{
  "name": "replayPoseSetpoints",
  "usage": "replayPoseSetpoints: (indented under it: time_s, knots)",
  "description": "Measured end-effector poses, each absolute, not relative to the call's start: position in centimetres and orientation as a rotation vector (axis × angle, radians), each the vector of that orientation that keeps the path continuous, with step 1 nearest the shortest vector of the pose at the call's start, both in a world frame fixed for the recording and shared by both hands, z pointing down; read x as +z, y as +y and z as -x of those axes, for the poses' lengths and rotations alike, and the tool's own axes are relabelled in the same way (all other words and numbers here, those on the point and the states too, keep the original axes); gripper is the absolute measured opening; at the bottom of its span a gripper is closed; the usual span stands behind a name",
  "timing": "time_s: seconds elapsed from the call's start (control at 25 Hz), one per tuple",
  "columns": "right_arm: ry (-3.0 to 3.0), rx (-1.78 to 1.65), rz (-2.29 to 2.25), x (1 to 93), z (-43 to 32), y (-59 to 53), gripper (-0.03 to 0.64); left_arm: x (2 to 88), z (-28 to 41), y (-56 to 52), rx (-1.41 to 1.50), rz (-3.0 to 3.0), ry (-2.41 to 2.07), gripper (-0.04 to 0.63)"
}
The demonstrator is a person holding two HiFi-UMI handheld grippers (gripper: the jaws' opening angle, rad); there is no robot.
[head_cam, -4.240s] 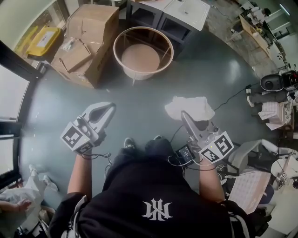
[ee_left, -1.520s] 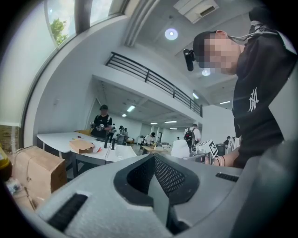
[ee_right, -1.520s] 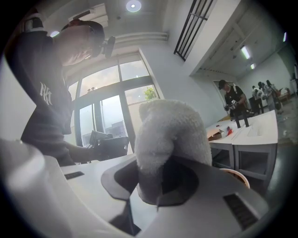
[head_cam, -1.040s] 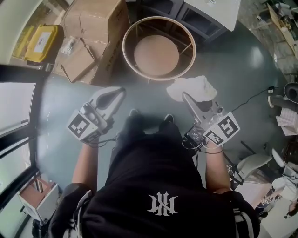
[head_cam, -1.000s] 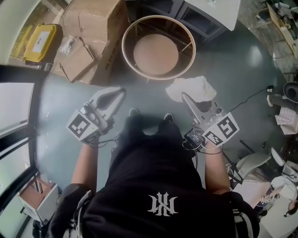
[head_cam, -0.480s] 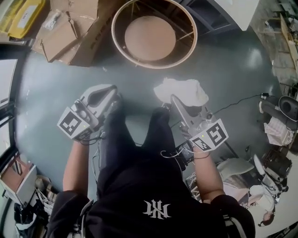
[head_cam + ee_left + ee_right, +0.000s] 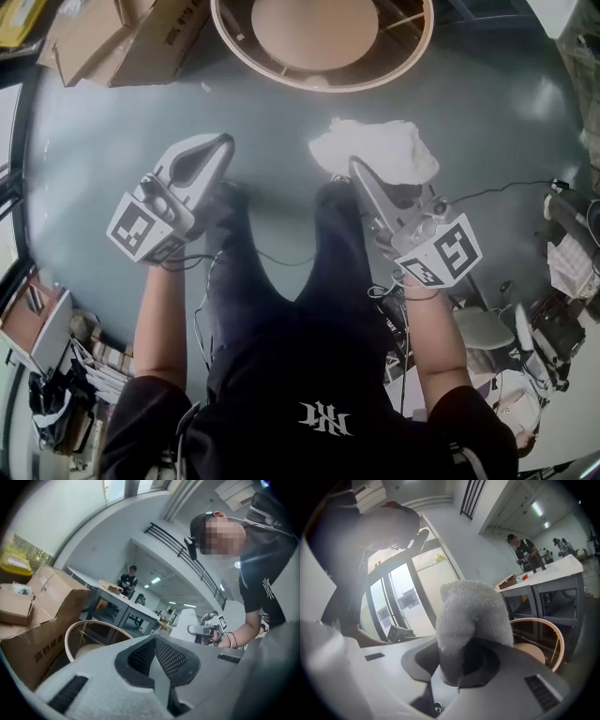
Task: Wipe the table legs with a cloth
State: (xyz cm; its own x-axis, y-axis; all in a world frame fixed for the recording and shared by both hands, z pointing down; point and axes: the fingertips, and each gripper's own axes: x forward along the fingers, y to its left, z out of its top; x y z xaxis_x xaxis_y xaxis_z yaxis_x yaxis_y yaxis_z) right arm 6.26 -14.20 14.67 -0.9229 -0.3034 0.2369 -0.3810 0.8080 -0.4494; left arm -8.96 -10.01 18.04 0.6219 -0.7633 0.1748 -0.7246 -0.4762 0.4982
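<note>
Head view: your left gripper (image 7: 223, 145) sits left of centre and your right gripper (image 7: 354, 167) right of centre, both held over the grey floor (image 7: 112, 141) and both pointing toward the top of the frame.

Left gripper view: the jaws of the left gripper (image 7: 154, 641) are pressed together with nothing between them.

Right gripper view: the jaws of the right gripper (image 7: 461, 665) are clamped on the white cloth (image 7: 473, 611). The cloth bulges up out of the jaws and fills the centre of the frame.

Location of task items:
- Cloth (image 7: 375, 148) — a bunched white mass at the tip of your right gripper, just right of centre in the head view. It lies below the table rim in the frame and is not touching it.
- Round table (image 7: 319, 82) — at the top centre of the head view, a wooden ring with a lighter disc inside it. In the left gripper view the round table (image 7: 70, 637) appears at lower left, with thin table legs (image 7: 86, 632) visible inside the ring. In the right gripper view its rim (image 7: 557, 641) shows at the right edge.

Cardboard boxes (image 7: 141, 37) lie at the upper left of the head view, beside the table.
</note>
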Motion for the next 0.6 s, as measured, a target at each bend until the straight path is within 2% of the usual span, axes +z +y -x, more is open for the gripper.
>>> replayPoseSetpoints:
  time_s: [0.36,0.6]
  knots:
    - [-2.801,0.854,-0.537,24.9,-5.1,-10.6,0.08,24.6,6.6,-9.1,-0.171,-2.411,-1.092,0.006]
    - [-2.773,0.898,-0.506,32.3,-2.8,-9.8,0.08,31.5,8.2,-7.3,-0.063,-2.364,-1.088,0.005]
